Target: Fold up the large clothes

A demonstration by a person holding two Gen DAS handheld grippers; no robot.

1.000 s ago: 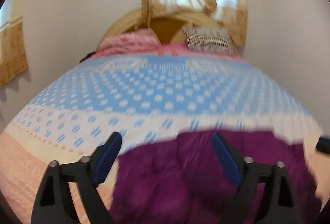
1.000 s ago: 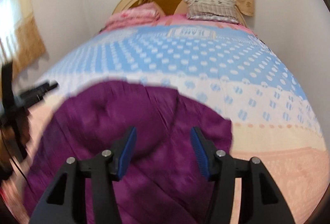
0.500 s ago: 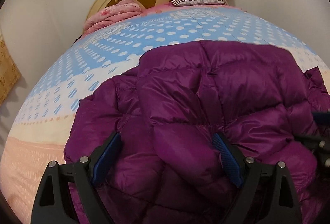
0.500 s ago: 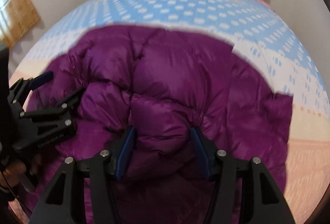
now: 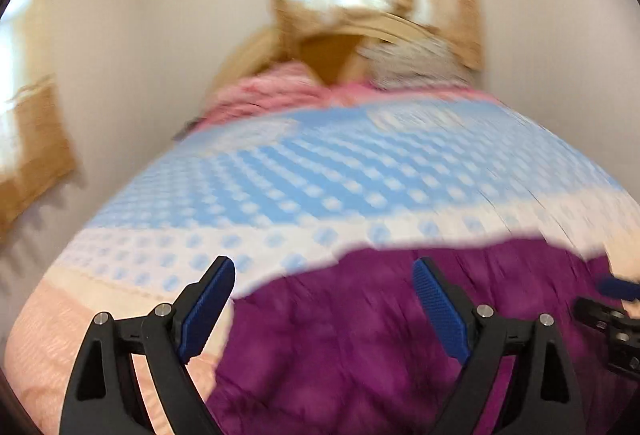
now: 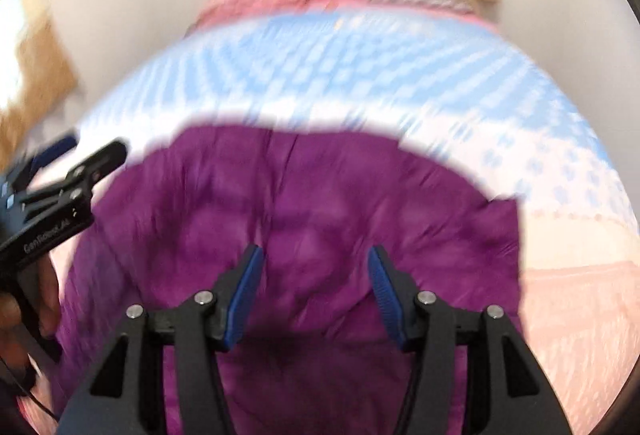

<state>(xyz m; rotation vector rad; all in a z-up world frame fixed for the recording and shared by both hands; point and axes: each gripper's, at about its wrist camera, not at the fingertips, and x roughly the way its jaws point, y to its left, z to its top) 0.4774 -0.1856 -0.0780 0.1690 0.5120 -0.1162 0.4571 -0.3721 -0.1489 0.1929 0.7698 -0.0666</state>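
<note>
we find the purple puffer jacket [image 6: 304,219] lying bunched on the near end of the bed [image 5: 312,179], on the patterned cover, well short of the pillows [image 5: 416,67] at the headboard. both views are blurred, so seams and sleeves cannot be told apart.

the left gripper [image 5: 324,307] is spread wide with nothing between its pads; the jacket lies ahead and to its right, and bare cover shows beside its left finger. the right gripper [image 6: 314,295] is likewise spread and empty, and the jacket fills the space directly ahead and below it. neither appears to touch the cloth.

in our judgement the jacket's bulk runs across the bed, side to side, rather than toward the headboard. the right gripper sits squarely over the mass and is the nearer; the left stands at the jacket's left margin. we judge the next grasp turns on this: each gripper takes its own side edge.
</note>
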